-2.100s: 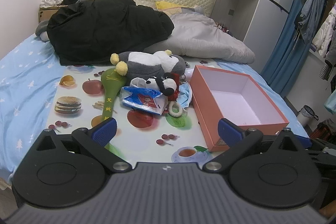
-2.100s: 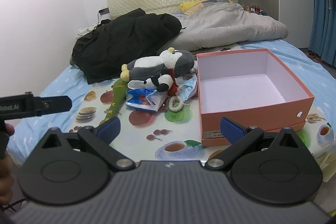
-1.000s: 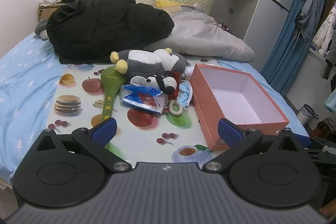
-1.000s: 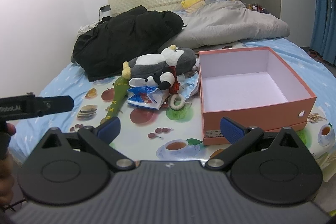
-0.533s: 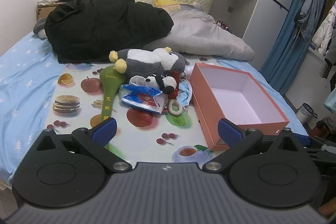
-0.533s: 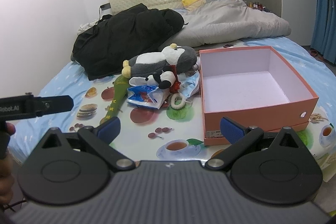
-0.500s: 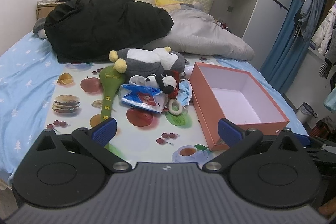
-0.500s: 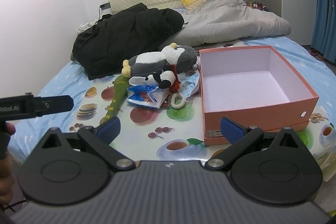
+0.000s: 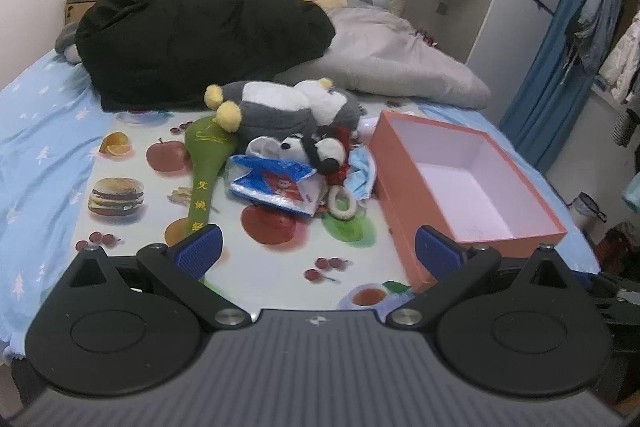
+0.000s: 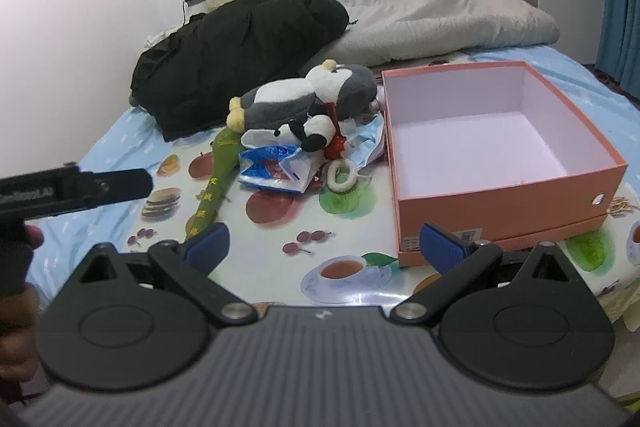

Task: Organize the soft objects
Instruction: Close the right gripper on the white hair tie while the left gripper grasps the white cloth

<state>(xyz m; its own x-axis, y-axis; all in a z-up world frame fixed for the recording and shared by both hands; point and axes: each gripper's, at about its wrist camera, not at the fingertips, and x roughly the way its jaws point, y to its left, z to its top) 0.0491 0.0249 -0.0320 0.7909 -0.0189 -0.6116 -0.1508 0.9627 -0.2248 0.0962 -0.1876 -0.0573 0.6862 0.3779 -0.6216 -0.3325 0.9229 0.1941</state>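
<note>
A pile of soft things lies mid-bed on a fruit-print cloth (image 9: pixel 276 267): a grey and white plush penguin (image 9: pixel 288 107) (image 10: pixel 312 93), a small panda toy (image 9: pixel 320 149) (image 10: pixel 312 131), a long green plush (image 9: pixel 204 171) (image 10: pixel 218 183), a blue and white bag (image 9: pixel 272 183) (image 10: pixel 276 167) and a white ring (image 9: pixel 341 201) (image 10: pixel 340 177). An orange box (image 9: pixel 404 183) (image 10: pixel 496 195) with a white inside stands open to their right. My left gripper (image 9: pixel 318 251) and right gripper (image 10: pixel 324 243) hover open near the bed's front edge, both holding nothing.
A black coat (image 9: pixel 200 35) (image 10: pixel 240 51) and a grey duvet (image 9: pixel 392 63) (image 10: pixel 440 15) lie behind the pile by the headboard. In the right wrist view the other gripper's body (image 10: pixel 68 193) and a hand (image 10: pixel 16 287) show at the left. Blue curtain (image 9: pixel 548 83) and hanging clothes stand at the right.
Both cameras have crept slightly forward toward the pile. Nothing on the bed has moved and both grippers stay open.
</note>
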